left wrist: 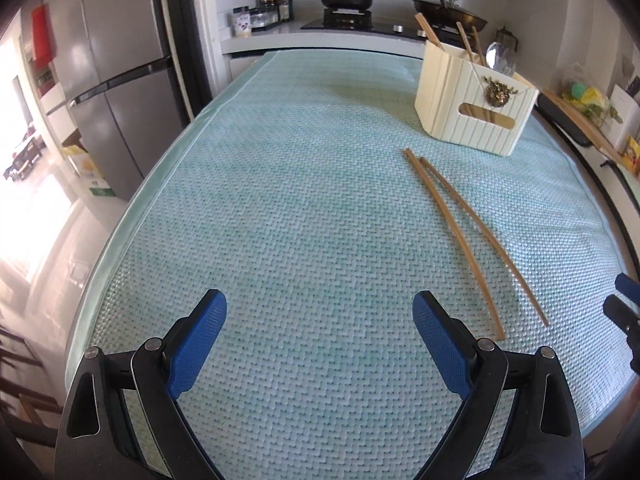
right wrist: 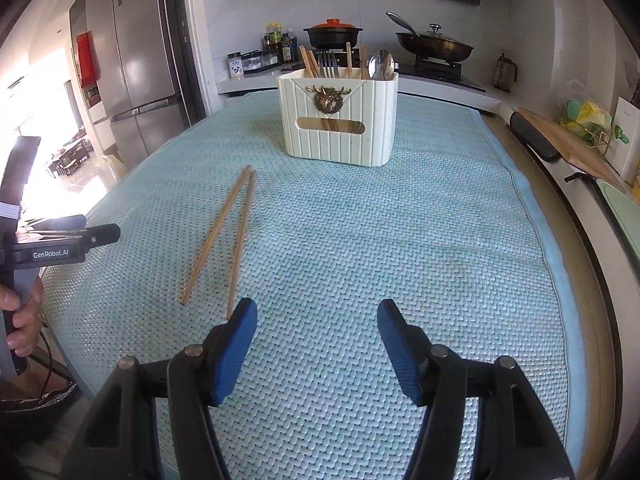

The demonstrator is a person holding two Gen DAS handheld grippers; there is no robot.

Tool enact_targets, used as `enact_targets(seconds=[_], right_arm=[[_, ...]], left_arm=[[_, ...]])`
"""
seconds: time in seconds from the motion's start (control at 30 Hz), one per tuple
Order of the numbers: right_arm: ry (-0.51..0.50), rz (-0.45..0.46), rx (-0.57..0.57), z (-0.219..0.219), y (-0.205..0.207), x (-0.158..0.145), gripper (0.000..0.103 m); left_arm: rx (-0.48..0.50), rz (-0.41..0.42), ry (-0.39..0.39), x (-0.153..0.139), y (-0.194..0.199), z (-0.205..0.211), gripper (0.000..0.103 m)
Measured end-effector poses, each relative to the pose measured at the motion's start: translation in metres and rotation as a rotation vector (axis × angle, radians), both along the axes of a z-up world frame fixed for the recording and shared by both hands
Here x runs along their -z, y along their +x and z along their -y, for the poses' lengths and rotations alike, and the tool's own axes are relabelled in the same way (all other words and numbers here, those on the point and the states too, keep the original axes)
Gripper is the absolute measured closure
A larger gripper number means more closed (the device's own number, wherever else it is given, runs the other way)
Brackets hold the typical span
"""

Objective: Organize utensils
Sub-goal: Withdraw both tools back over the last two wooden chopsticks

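Note:
Two wooden chopsticks (left wrist: 460, 236) (right wrist: 224, 240) lie side by side on the pale green woven mat (left wrist: 300, 200) (right wrist: 400, 240). Behind them stands a cream ribbed utensil holder (left wrist: 472, 108) (right wrist: 340, 120) with a brass ornament; chopsticks, forks and a spoon (right wrist: 380, 65) stick out of it. My left gripper (left wrist: 320, 304) is open over bare mat, left of the chopsticks. My right gripper (right wrist: 318, 312) is open too, nothing between its fingers; the near chopstick ends lie just left of its left fingertip. The left tool's body (right wrist: 60, 248) shows at the right wrist view's left edge, held by a hand.
A counter behind the mat carries a stove with a black pot with an orange lid (right wrist: 333, 32), a lidded pan (right wrist: 434, 46) and seasoning bottles (right wrist: 276, 46). A steel fridge (right wrist: 136, 60) stands at left. A wooden board (right wrist: 572, 148) and a yellow-green bag sit at right.

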State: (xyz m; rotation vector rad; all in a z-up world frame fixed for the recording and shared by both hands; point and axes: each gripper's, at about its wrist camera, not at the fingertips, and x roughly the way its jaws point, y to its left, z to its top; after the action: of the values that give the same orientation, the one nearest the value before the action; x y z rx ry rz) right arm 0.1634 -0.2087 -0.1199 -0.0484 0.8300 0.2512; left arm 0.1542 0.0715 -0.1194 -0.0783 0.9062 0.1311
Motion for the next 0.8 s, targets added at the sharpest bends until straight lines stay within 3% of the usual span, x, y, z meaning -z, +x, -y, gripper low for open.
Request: enact_targets(seconds=[0.4, 0.8], right_arm=[[0.061, 0.011, 0.039, 0.022, -0.006, 0.002, 0.039], [0.069, 0.066, -0.004, 0.027, -0.024, -0.015, 0.039]], left_arm=[[-0.163, 0.011, -0.045, -0.006, -0.043, -0.057, 0.008], [-0.129, 0.070, -0.077, -0.033, -0.049, -0.048, 0.008]])
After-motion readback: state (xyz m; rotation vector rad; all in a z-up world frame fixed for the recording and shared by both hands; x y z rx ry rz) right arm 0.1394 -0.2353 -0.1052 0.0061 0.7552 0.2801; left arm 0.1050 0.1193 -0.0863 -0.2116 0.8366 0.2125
